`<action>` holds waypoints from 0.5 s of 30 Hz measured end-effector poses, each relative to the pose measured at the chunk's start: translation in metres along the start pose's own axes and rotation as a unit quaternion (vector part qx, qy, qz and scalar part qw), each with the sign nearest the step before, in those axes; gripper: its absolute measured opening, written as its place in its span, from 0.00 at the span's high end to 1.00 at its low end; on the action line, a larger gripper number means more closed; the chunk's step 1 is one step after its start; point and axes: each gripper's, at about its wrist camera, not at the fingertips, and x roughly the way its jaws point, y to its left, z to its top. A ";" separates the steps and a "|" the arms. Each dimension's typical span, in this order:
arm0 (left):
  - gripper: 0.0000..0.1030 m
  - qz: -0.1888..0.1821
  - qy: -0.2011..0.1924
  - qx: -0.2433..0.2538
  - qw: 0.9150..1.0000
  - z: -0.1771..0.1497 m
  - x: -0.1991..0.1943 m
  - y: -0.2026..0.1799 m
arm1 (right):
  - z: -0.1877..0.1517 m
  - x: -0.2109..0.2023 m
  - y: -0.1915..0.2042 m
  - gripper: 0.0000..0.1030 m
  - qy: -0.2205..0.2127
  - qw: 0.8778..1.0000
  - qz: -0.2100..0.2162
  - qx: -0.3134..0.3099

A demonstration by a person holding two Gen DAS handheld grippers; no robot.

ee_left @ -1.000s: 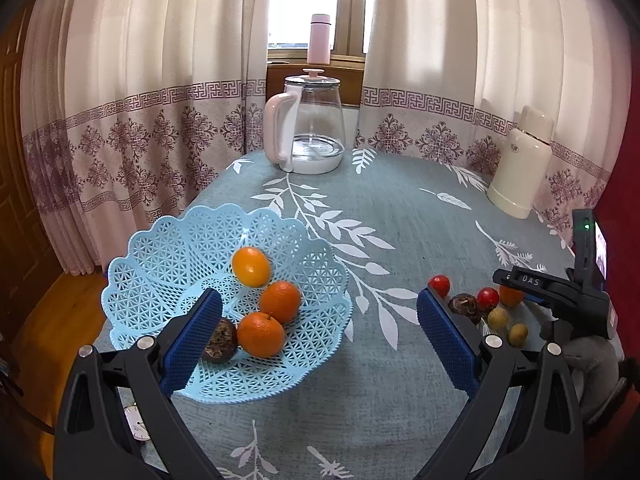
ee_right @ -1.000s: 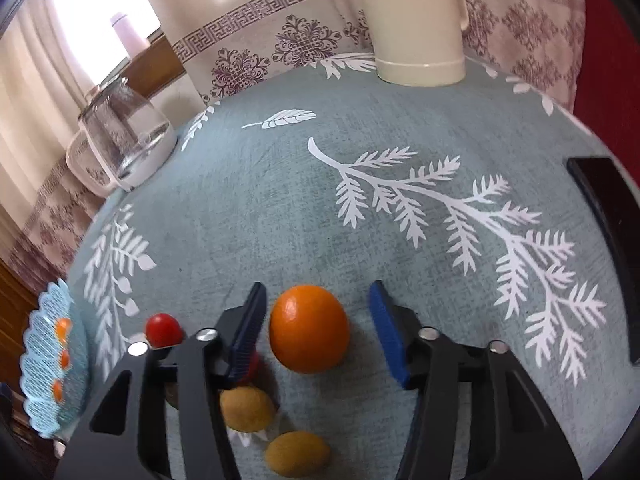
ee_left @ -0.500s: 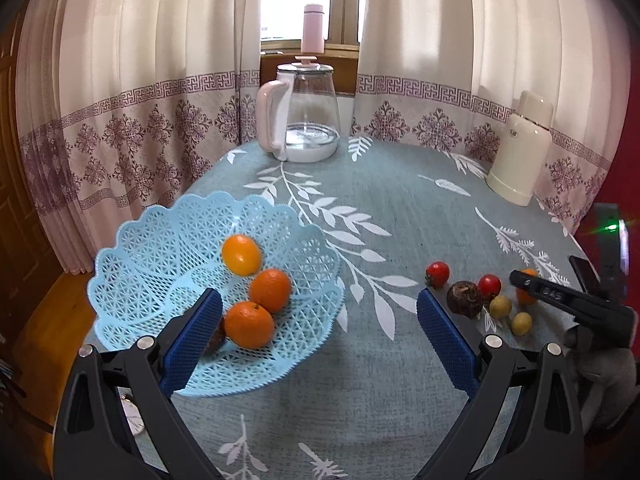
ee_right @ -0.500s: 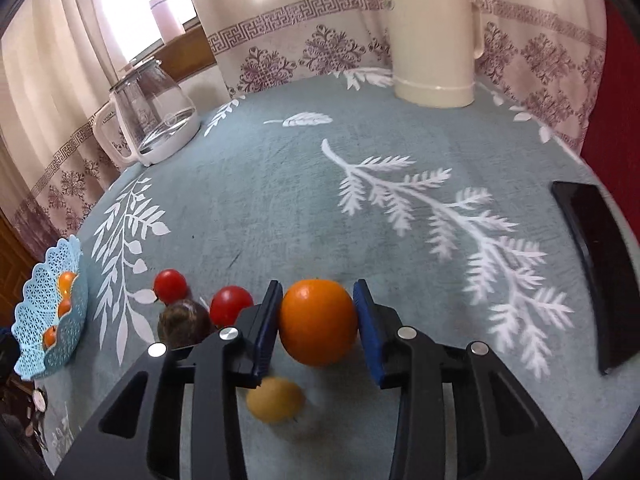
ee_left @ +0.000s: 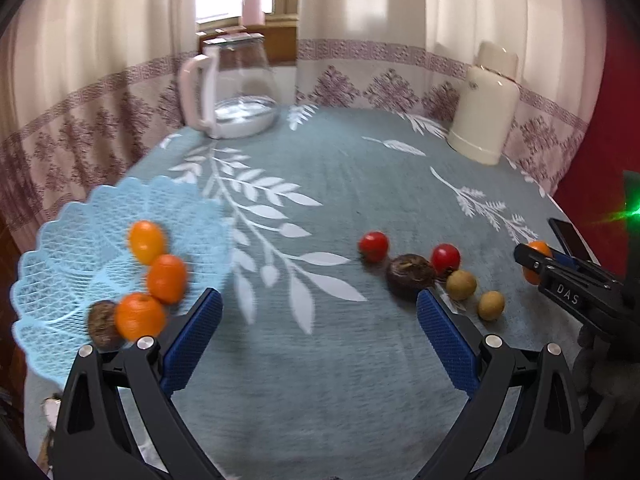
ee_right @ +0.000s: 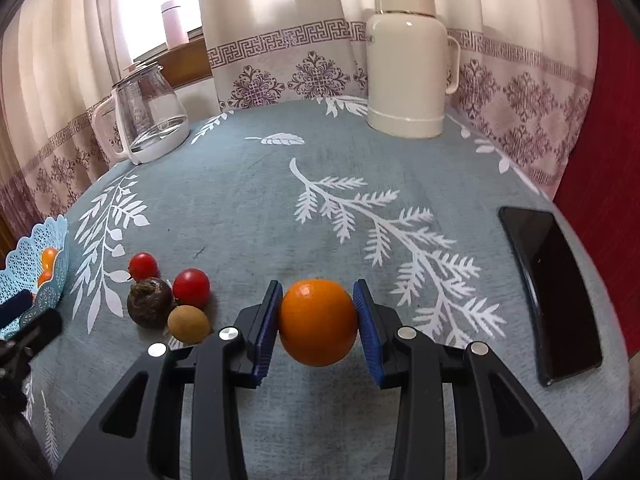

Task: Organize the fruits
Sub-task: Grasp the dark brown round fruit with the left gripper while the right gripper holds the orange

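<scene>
Right gripper (ee_right: 318, 322): both blue pads pressed against an orange (ee_right: 318, 322), which is round, glossy, evenly coloured and unmarked, carried just above the leaf-print tablecloth (ee_right: 248, 200). Left gripper (ee_left: 318, 330): jaws wide apart, nothing between them, above the cloth beside the blue lattice basket (ee_left: 60, 240), which contains three oranges and one dark brown fruit. Loose on the cloth: two red tomatoes, a dark brown fruit (ee_right: 150, 302), two small tan fruits.
</scene>
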 end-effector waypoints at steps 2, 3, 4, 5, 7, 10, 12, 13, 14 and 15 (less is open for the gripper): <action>0.04 -0.016 0.010 0.012 1.000 0.002 0.010 -0.009 | -0.001 0.002 -0.002 0.64 0.003 1.000 0.007 0.008; 0.06 -0.021 0.016 0.017 1.000 0.002 0.016 -0.013 | -0.002 0.002 -0.003 0.64 0.003 1.000 0.010 0.011; 0.07 -0.026 0.024 0.024 0.999 0.003 0.024 -0.018 | -0.002 0.002 -0.005 0.64 0.003 1.000 0.014 0.015; 0.11 -0.030 0.032 0.027 0.999 0.003 0.030 -0.021 | -0.003 0.002 -0.007 0.64 0.004 1.000 0.017 0.020; 0.16 -0.041 0.048 0.026 0.998 0.004 0.042 -0.026 | -0.003 0.004 -0.010 0.64 0.009 0.999 0.023 0.027; 0.20 -0.054 0.063 0.024 0.996 0.004 0.055 -0.032 | -0.004 0.005 -0.011 0.64 0.010 0.999 0.029 0.034; 0.20 -0.059 0.067 0.030 0.996 0.005 0.060 -0.038 | -0.005 0.004 -0.011 0.64 0.008 0.999 0.031 0.034; 0.20 -0.059 0.068 0.035 0.995 0.006 0.062 -0.040 | -0.005 0.004 -0.011 0.64 0.007 0.999 0.032 0.035; 0.21 -0.058 0.068 0.040 0.995 0.006 0.063 -0.043 | -0.005 0.004 -0.011 0.64 0.008 0.999 0.032 0.036; 0.24 -0.057 0.069 0.042 0.995 0.007 0.065 -0.044 | -0.005 0.004 -0.012 0.64 0.008 0.999 0.033 0.036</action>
